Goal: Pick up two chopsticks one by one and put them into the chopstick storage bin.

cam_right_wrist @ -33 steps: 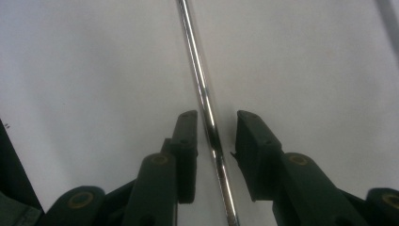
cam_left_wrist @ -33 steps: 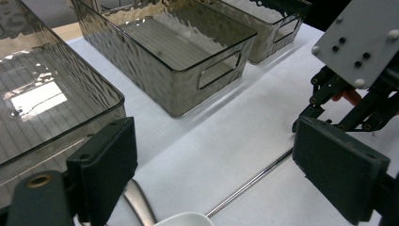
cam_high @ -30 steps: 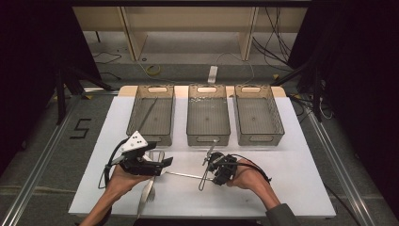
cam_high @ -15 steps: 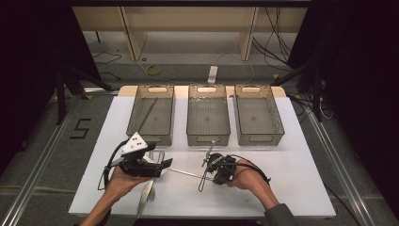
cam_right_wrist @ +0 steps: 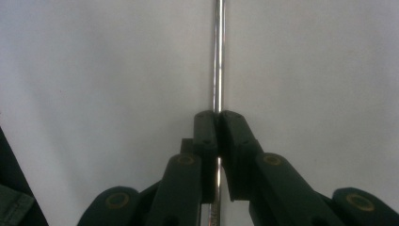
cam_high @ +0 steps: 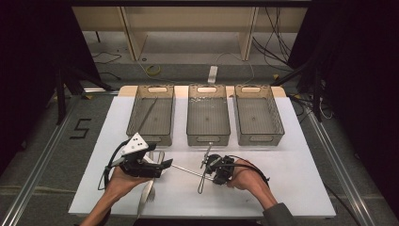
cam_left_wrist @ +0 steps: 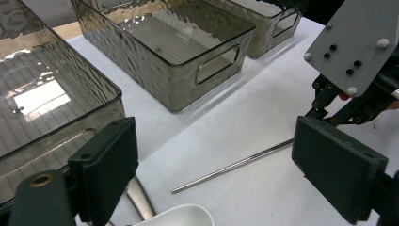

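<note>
While right gripper [cam_right_wrist: 218, 123] pinches thin metal rod [cam_right_wrist: 218, 56] between pressed-together jaws, rod runs straight ahead of tips over white table [cam_high: 291, 160]; left gripper [cam_left_wrist: 214, 174] jaws spread, rod's free end lying between them. Step judged: rod pickup. Next: lift toward bins [cam_high: 208, 115], steady grip

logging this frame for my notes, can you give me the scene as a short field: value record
surface: white table
bins: three clear bins in a row; left bin holds a thin rod, middle bin and right bin look empty
left gripper: open, above the table, holding nothing
right gripper: shut on metal rod
metal rod: thin, shiny, points toward the left gripper
near left gripper: fork lying on the table
</note>
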A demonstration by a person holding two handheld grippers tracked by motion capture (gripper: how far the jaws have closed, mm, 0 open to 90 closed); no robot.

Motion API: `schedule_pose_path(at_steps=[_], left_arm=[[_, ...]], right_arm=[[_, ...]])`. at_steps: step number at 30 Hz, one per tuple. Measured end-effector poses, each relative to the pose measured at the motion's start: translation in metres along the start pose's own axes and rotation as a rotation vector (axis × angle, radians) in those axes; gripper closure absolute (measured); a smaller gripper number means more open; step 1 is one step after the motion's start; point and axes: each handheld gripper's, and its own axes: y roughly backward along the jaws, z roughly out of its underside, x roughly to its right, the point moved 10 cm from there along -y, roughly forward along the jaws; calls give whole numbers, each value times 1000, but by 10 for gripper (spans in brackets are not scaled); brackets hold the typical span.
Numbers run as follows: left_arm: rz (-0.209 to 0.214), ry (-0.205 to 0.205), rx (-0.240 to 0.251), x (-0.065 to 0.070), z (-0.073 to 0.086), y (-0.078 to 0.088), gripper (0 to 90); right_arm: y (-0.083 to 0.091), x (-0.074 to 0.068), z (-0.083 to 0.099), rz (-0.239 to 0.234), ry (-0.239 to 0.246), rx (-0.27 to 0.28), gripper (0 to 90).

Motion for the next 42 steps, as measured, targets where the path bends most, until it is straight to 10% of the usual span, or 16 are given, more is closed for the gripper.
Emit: schedule_pose_path(at_steps=[19, 30, 42], left_arm=[[31, -55, -58, 12, 7, -12, 164], [105, -259, -255, 44, 28, -70, 187], [168, -365, -349, 55, 36, -99, 300]], right_arm=[[21, 4, -2, 66, 44, 25, 859], [40, 3, -4, 92, 58, 52, 859], [47, 1, -4, 97, 82, 58, 859]])
